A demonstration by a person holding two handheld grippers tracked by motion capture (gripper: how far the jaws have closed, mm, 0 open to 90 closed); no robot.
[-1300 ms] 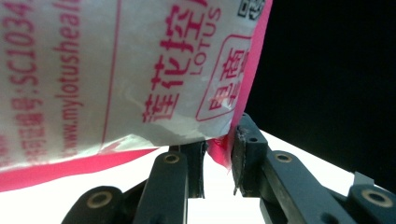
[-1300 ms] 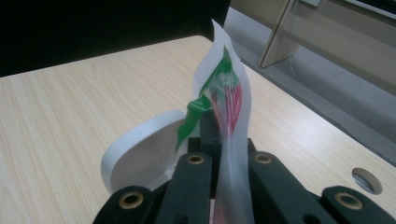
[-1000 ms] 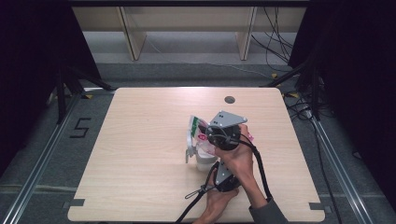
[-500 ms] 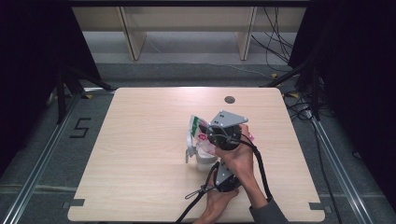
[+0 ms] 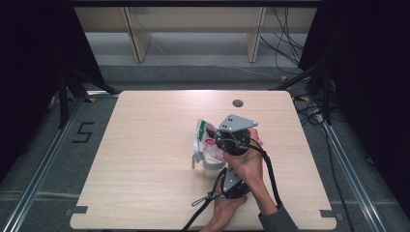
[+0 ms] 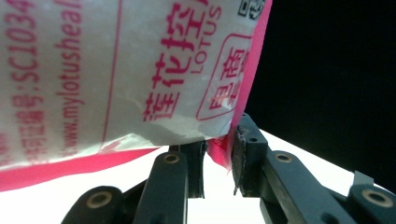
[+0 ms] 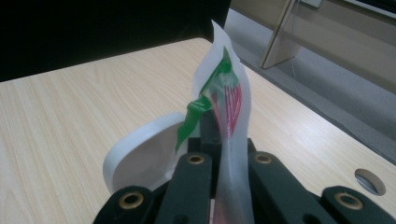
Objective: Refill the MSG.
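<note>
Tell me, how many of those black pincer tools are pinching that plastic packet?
2: the right gripper clamps the packet at its upper edge, the left gripper pinches its pink corner, nearer the person.

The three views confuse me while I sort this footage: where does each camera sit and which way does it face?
High view: above the table, looking forward and down; both hands and the right gripper show.
Left gripper view: rides the left gripper, jaws pinching the packet.
Right gripper view: rides the right gripper, facing a white bowl.
All share the packet.

Wooden shelf legs (image 5: 137,36) stand behind the table (image 5: 145,159).
</note>
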